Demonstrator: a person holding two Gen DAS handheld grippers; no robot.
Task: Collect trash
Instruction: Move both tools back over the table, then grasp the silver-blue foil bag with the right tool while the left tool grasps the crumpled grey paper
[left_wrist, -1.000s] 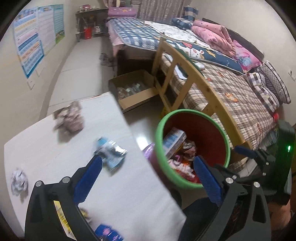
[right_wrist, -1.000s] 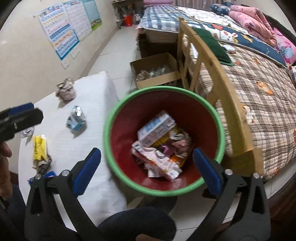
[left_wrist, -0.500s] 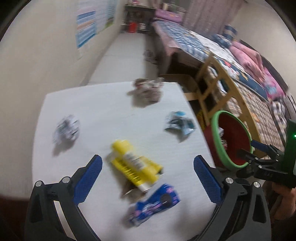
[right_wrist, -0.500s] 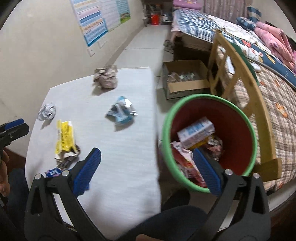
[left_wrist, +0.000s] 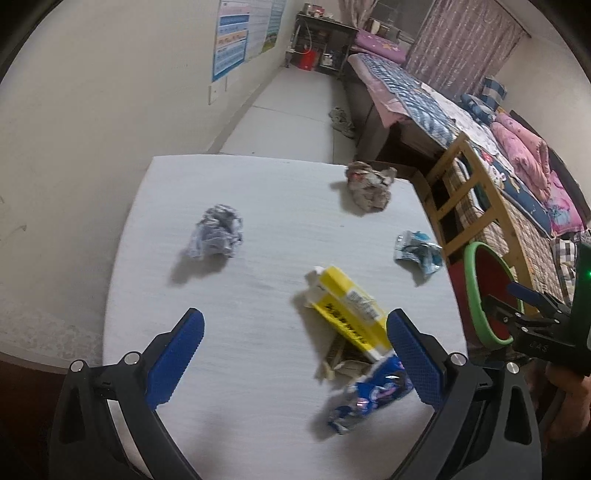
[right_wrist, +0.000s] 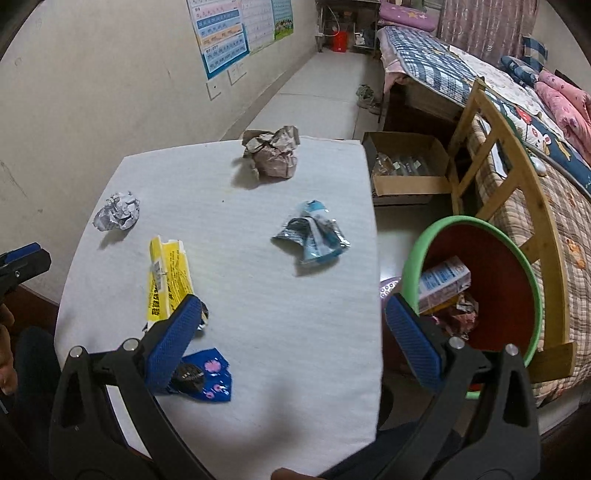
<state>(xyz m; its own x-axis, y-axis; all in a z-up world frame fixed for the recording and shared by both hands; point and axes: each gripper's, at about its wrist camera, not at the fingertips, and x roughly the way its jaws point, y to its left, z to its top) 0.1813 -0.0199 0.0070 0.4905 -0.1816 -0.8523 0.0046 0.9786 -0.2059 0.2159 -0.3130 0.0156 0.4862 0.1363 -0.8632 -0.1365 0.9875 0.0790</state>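
Counting five bits of trash on one table (right_wrist: 258, 332): two paper balls (right_wrist: 117, 216) (right_wrist: 274, 153), one yellow box (right_wrist: 168, 282), one blue wrapper (right_wrist: 207, 380), one teal wrapper (right_wrist: 312, 238), plus one bin (right_wrist: 537, 302), one cardboard box (right_wrist: 410, 181), two grippers (right_wrist: 288, 345) (left_wrist: 293, 363).

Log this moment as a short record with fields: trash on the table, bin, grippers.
table: white
trash on table: yellow carton; blue wrapper; teal wrapper; foil ball; crumpled paper
bin: green-rimmed, beside the table, holding trash
left gripper: open, empty
right gripper: open, empty
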